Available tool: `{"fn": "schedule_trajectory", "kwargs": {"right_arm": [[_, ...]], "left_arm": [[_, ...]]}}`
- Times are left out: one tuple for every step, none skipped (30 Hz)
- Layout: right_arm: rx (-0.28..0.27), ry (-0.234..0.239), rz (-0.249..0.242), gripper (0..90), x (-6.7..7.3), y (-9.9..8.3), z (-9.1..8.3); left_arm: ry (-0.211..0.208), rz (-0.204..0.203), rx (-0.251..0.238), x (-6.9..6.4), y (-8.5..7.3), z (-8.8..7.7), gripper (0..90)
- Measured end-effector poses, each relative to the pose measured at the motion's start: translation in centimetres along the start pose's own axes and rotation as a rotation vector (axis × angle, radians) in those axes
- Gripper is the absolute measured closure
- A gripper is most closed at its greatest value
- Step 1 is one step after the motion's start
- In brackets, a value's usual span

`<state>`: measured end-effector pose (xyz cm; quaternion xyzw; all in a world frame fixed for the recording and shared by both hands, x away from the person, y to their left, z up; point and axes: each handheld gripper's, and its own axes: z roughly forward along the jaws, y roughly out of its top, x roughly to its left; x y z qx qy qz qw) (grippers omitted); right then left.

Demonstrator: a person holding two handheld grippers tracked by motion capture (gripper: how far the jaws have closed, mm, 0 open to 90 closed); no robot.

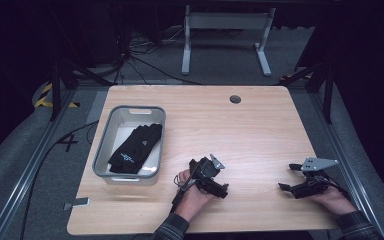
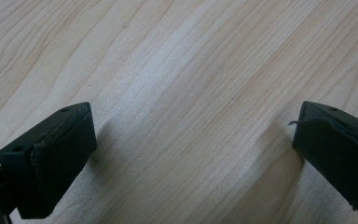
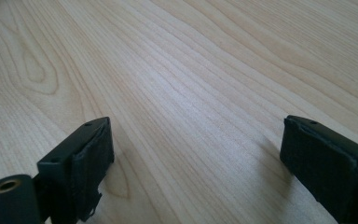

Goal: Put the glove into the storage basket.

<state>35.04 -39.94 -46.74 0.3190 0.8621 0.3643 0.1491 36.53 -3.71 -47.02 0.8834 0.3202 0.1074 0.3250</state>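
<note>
A pair of black gloves lies in a grey bin at the left of the wooden table. My left gripper rests low over the table's front middle, to the right of the bin and apart from it. Its jaws stand wide open in the left gripper view, with bare wood between them. My right gripper sits near the front right edge. It is open too in the right gripper view, and nothing is between its pads.
A round cable hole is in the table's far side. A small grey tag sticks out at the front left edge. Beyond the table stand a white desk frame and floor cables.
</note>
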Motion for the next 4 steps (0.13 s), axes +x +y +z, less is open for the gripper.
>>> {"fn": "schedule_trajectory", "kwargs": {"right_arm": [[0.000, 0.000, 0.000, 10.1, 0.00, 0.00, 0.00], [0.000, 0.001, 0.000, 10.1, 0.01, -0.01, -0.01], [0.000, 0.002, -0.001, 10.1, 0.01, -0.01, -0.01], [0.000, 0.002, -0.001, 10.1, 0.01, -0.01, -0.01]], "left_arm": [[-0.003, 0.002, -0.005, 0.03, -0.05, 0.01, 0.0], [-0.003, -0.003, -0.014, 0.03, -0.11, 0.04, 0.0], [-0.007, 0.003, -0.017, 0.07, -0.17, 0.04, 0.0], [-0.007, 0.003, -0.017, 0.07, -0.17, 0.04, 0.0]]}}
